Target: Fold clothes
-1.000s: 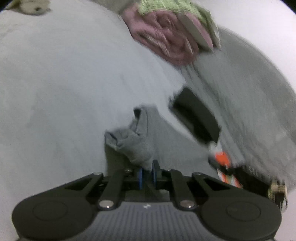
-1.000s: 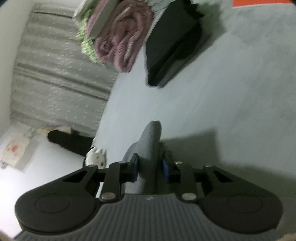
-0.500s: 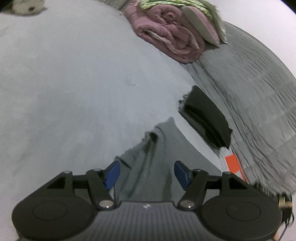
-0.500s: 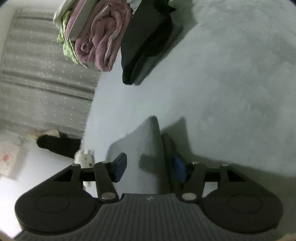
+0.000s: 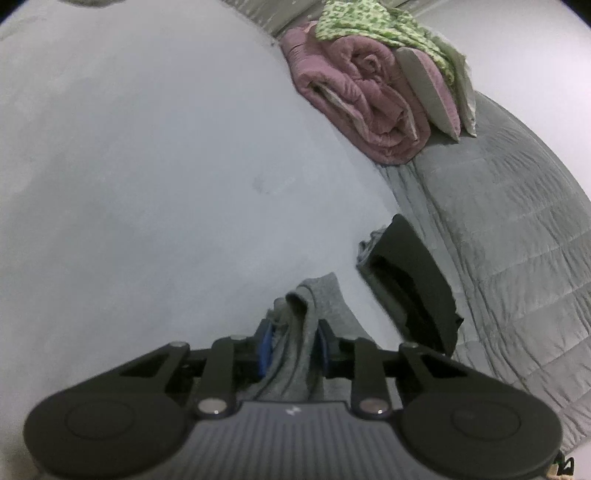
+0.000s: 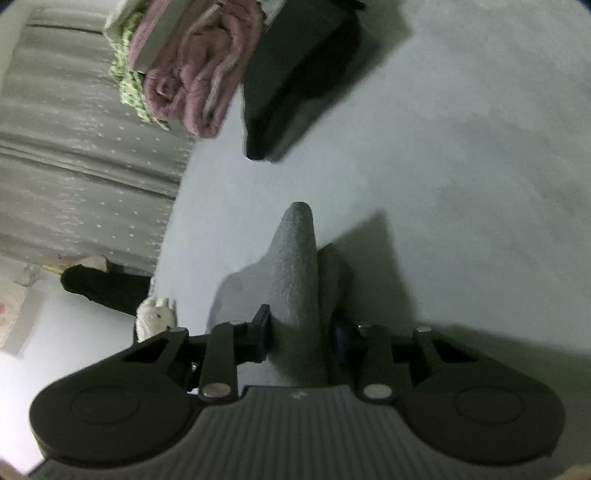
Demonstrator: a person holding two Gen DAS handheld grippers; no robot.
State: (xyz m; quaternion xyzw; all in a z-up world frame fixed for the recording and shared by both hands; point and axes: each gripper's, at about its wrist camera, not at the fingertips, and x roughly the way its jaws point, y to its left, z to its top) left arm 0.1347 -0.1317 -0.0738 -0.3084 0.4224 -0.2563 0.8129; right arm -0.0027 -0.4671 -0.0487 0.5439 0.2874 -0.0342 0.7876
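A bedroom in a home — the work surface is a bed (image 5: 147, 184) under a pale grey sheet, with a quilted grey cover (image 5: 517, 236) hanging along its side. A rolled pink blanket (image 5: 354, 99) and a green-patterned cloth (image 5: 369, 22) sit stacked at one edge, folded dark clothes (image 5: 413, 280) nearby — and a small white plush toy (image 6: 155, 317) rests beside the bed.
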